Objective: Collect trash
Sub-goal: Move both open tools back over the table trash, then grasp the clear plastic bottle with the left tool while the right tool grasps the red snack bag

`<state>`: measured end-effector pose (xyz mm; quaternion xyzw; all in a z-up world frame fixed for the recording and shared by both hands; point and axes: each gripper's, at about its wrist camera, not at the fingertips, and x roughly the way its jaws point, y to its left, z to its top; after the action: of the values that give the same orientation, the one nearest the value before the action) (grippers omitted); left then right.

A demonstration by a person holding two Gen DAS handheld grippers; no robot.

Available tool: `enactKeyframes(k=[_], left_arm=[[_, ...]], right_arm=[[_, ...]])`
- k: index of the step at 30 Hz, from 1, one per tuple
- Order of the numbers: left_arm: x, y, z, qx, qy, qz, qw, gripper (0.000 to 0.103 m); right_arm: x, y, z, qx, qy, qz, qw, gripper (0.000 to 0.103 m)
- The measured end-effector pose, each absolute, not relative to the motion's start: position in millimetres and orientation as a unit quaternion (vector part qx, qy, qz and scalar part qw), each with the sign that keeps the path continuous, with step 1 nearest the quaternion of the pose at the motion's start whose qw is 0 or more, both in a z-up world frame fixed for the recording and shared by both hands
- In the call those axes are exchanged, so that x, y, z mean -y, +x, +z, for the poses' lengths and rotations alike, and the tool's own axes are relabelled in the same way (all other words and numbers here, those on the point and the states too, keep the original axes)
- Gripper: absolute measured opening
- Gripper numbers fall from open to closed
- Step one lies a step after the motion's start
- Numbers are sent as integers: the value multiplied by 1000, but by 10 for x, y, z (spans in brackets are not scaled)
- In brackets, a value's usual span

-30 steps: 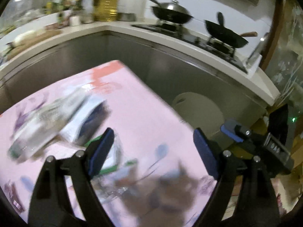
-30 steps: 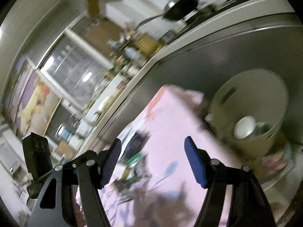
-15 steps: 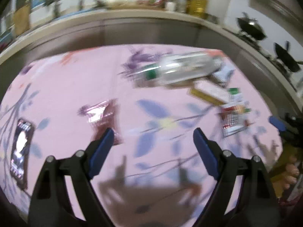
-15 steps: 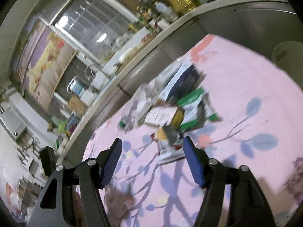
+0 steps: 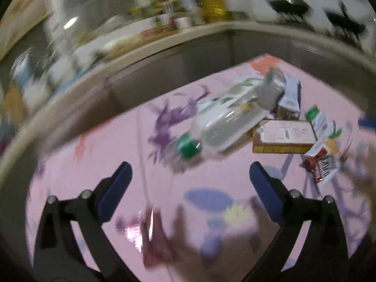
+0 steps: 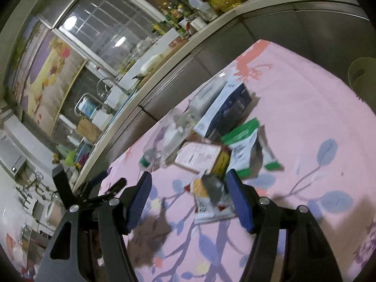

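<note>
Desk (image 5: pixel 122 145): pink flowered cloth; its far edge runs close along grey cabinet fronts (image 6: pixel 305 23).
Open room: bare cloth under and between both grippers, and a wide bare stretch to the right of the right gripper.
Trash pile: ahead of both grippers, near the far edge.
Bottle (image 5: pixel 225 122): clear, green cap, lying on its side, ahead of the left gripper.
Box (image 5: pixel 284 138): flat, just right of the bottle.
Wrapper (image 6: pixel 211 197): on the cloth between the right gripper's fingers, pads apart from it.
Left gripper (image 5: pixel 190 178): jaws opening, nothing between them.
Right gripper (image 6: pixel 189 193): released, part-spread.
</note>
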<state>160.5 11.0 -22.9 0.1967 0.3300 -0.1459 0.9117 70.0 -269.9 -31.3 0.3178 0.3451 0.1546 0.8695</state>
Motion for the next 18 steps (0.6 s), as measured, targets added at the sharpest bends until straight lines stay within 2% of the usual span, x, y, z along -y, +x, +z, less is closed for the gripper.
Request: enactKeyframes(k=[5, 18], left_arm=[[315, 1991, -452, -308, 329, -165, 877, 96], [573, 2432, -835, -337, 378, -233, 830, 96]], right_arm=[[2911, 925, -279, -339, 330, 137, 870, 64], [2352, 786, -761, -396, 180, 191, 880, 64]])
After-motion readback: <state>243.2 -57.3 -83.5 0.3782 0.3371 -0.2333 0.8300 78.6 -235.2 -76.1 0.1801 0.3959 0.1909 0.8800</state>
